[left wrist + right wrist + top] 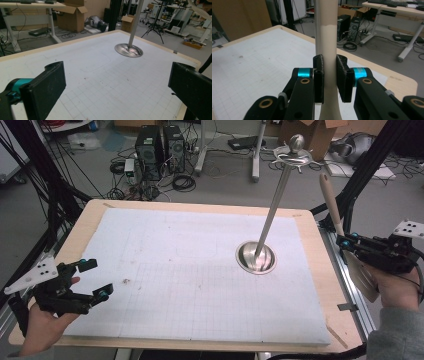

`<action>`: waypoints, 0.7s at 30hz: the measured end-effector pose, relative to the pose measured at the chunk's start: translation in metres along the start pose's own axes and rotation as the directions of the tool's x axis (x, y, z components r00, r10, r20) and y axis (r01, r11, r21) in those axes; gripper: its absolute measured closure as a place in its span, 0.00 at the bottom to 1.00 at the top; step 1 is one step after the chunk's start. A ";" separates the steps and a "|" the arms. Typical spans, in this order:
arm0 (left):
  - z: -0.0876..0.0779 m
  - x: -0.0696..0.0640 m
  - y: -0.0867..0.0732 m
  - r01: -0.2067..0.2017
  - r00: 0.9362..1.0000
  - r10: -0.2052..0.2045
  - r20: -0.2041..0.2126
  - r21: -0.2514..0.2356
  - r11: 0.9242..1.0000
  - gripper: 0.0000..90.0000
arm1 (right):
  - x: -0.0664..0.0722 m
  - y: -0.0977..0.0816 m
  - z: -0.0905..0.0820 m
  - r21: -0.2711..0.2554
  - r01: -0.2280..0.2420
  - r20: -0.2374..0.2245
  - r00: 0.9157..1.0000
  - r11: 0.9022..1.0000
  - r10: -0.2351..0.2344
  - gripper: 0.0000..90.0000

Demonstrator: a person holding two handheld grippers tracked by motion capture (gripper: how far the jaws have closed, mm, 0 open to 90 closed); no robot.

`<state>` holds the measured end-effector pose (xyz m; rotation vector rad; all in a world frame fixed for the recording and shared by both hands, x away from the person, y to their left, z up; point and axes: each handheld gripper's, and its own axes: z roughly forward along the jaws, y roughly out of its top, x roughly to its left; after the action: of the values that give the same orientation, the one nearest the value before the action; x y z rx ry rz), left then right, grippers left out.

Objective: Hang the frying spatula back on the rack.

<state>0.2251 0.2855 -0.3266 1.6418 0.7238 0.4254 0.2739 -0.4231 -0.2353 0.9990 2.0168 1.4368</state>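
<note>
A metal stand rises from the white grid mat (165, 270): a round base (256, 258) (128, 50), a thin leaning pole (274, 207) and a hooked top with a ball (296, 149). Beyond the table's right edge, my right gripper (345, 241) (329, 63) is shut on a cream spatula (331, 200) (325, 30). Its handle points up and its wide blade (364, 277) hangs below the jaws. At the near left corner my left gripper (98, 279) (117, 75) stands open over the mat, with nothing between its jaws.
The mat lies on a wooden tabletop (325, 285) with a metal rail (352, 292) along its right side. On the floor behind are computer towers (160, 147), cables, desk legs (256, 155) and cardboard boxes (312, 132). Black frame posts stand at both sides.
</note>
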 end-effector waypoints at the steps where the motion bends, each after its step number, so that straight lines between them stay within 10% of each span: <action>1: 0.000 0.000 0.000 0.000 1.000 0.000 0.000 0.001 1.000 0.02 | -0.001 0.000 0.000 -0.001 0.003 0.002 1.000 1.000 -0.003 0.87; 21: -0.005 0.001 -0.004 0.009 1.000 -0.009 -0.017 -0.001 1.000 0.02 | -0.007 0.012 0.006 -0.044 -0.033 -0.042 0.999 0.998 0.032 0.87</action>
<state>0.2218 0.2902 -0.3293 1.6352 0.7430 0.4341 0.2863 -0.4231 -0.2267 0.9957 1.9965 1.5244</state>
